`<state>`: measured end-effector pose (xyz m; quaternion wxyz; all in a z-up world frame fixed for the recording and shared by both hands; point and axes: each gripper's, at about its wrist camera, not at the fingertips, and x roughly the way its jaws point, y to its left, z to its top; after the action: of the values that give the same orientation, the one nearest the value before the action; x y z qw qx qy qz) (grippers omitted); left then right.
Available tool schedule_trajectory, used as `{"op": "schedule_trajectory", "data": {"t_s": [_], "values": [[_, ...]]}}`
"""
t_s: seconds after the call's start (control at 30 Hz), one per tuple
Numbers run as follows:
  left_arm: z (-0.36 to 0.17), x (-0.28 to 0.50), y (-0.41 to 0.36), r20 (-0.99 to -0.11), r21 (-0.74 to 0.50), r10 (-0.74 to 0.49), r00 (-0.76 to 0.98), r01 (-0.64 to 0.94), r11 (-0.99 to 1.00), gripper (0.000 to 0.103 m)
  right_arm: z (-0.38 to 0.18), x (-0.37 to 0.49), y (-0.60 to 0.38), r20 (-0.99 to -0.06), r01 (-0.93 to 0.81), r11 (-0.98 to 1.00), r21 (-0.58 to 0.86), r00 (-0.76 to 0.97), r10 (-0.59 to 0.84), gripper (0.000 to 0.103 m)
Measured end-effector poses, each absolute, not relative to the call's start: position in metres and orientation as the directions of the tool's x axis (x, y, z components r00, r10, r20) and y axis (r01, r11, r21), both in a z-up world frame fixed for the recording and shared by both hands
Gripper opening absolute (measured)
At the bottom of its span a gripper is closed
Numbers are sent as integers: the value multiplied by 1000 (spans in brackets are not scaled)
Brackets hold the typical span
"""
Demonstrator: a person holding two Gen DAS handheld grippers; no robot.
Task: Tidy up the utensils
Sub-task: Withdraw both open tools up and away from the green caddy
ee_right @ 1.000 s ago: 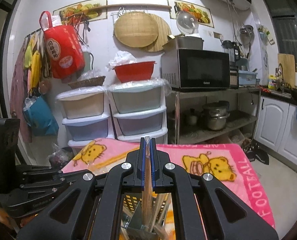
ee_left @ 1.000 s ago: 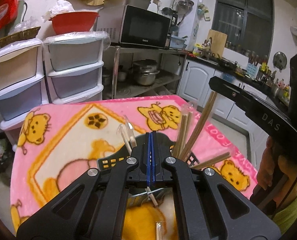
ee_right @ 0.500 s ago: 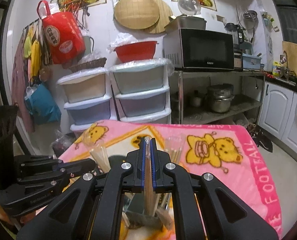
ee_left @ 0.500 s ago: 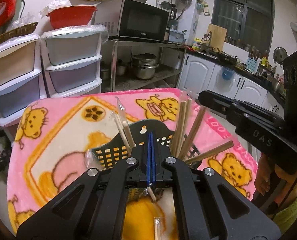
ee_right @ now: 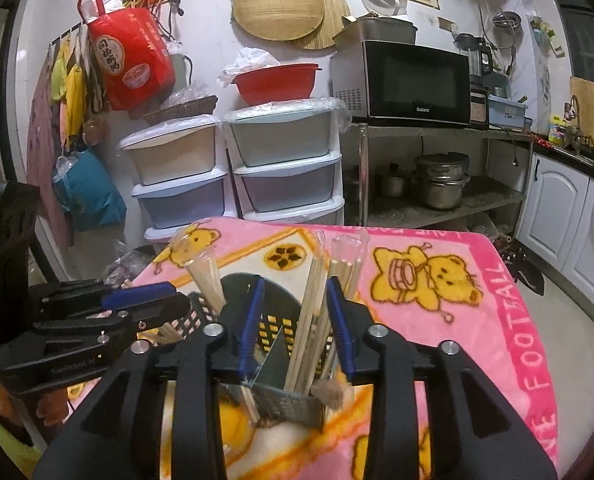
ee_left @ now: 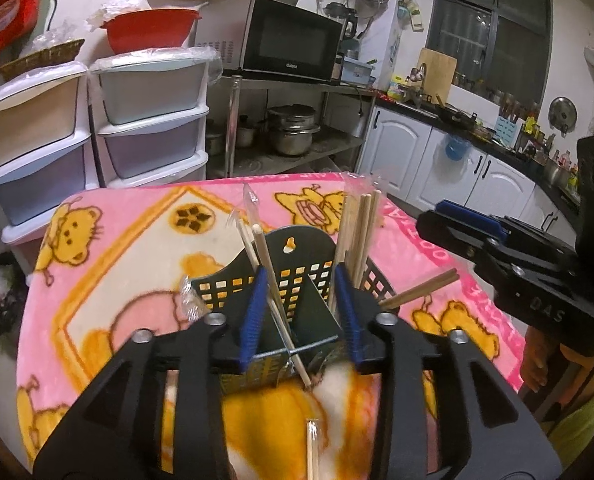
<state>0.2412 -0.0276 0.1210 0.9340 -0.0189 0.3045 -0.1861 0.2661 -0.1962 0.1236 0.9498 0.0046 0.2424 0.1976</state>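
The left claw (ee_left: 299, 312) is released; its two blue pads (ee_left: 254, 316) stand wide apart and hold nothing. Between them, in the left wrist view, one sees the black utensil basket (ee_left: 297, 276), which has a grid wall and a divider inside. The basket stands on the tabletop (ee_left: 145, 248), covered by a pink blanket with yellow bears, nearer to the edge where the person is than to the far edge by the drawers.

The right claw (ee_right: 295, 326) is released too, with its pads apart and nothing between them that they grip. It hangs just above the same basket (ee_right: 275, 326).

Wooden chopsticks (ee_right: 309, 312) stand tilted in the right compartment of the basket, some in clear plastic wrappers (ee_right: 347, 244). More wrapped chopsticks (ee_right: 207, 276) lean in the left compartment. One wrapped chopstick (ee_left: 312, 454) lies on the blanket near the person's edge, under the left claw.
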Motion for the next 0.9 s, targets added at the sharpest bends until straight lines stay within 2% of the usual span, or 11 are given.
{"op": "schedule_trajectory", "data": {"t_s": [0.27,0.4,0.57,0.7,0.9], "values": [[124,218,-22,-564,-154,-349,748,320,935,60,126,234,-205,-450,-389,917,90,805,386,57],[123,203,-18,-562,-156,-346,751,315,936,74,123,221,-207,-461,-398,914,78,798,387,62],[119,187,-14,-561,-154,-345,752,314,937,87,115,201,-209,-467,-398,914,79,795,387,72],[112,174,-10,-568,-159,-338,751,303,940,92,104,188,-209,-486,-401,913,75,785,384,77],[100,160,-4,-578,-167,-320,751,274,947,92,86,176,-208,-515,-394,916,71,772,372,82]]}}
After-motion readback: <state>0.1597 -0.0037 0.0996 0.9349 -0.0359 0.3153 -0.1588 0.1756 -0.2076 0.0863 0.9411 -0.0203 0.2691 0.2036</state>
